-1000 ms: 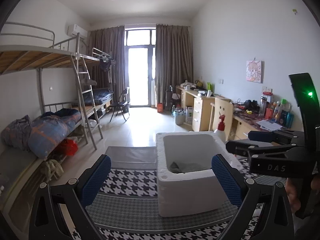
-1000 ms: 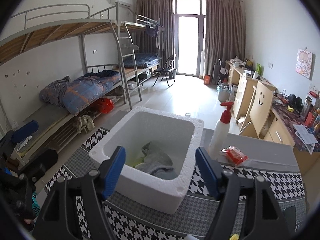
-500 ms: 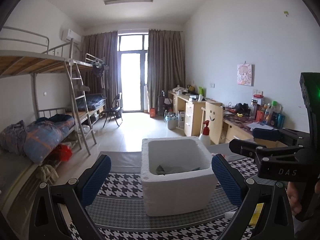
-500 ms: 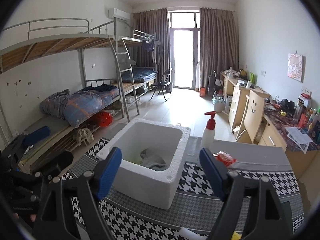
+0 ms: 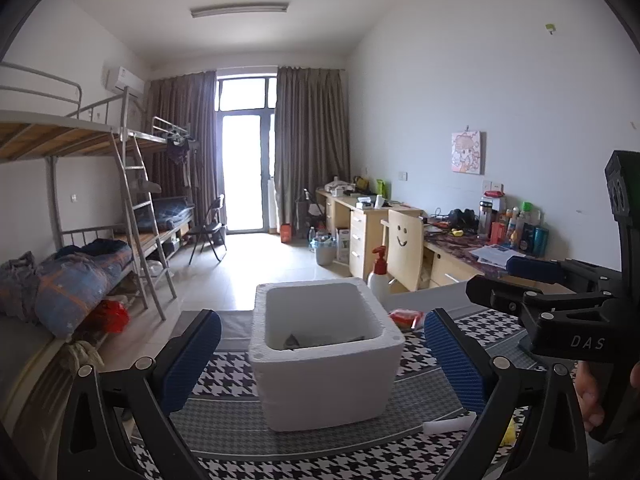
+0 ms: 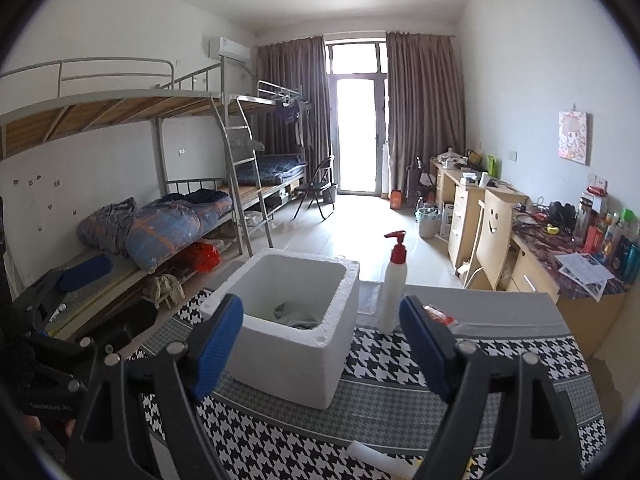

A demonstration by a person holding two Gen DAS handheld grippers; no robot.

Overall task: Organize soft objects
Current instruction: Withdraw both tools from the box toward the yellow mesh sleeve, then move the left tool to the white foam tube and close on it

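Both hand-held grippers hang above a houndstooth-patterned cloth (image 6: 384, 364) on a table, jaws spread wide and holding nothing. Seen between the blue pads of the left gripper (image 5: 322, 354), a white foam box (image 5: 326, 376) sits dead ahead, and grey fabric (image 5: 320, 342) lies crumpled on its floor. From the right gripper (image 6: 320, 354), the same box falls mostly toward the left jaw, the fabric visible just past that jaw's tip.

Beyond the right jaw of the right gripper stands a white pump bottle with a red top (image 6: 394, 284), with a small red packet (image 6: 438, 314) just behind the pad. A pale roll-shaped item (image 5: 450, 426) lies on the cloth low beside the right jaw of the left gripper — what it is cannot be told, and something yellow beside it is too hidden to name.

With soft goods already in the box, the step in hand looks like finding the next soft piece. Doing it well probably means dropping a gripper toward the near edge of the cloth, centring the item between the pads and pinching gently at its middle — then lifting clear of the foam rim, which would likely dent or shift if knocked. The bottle stands close enough to the box to topple on a careless swing.
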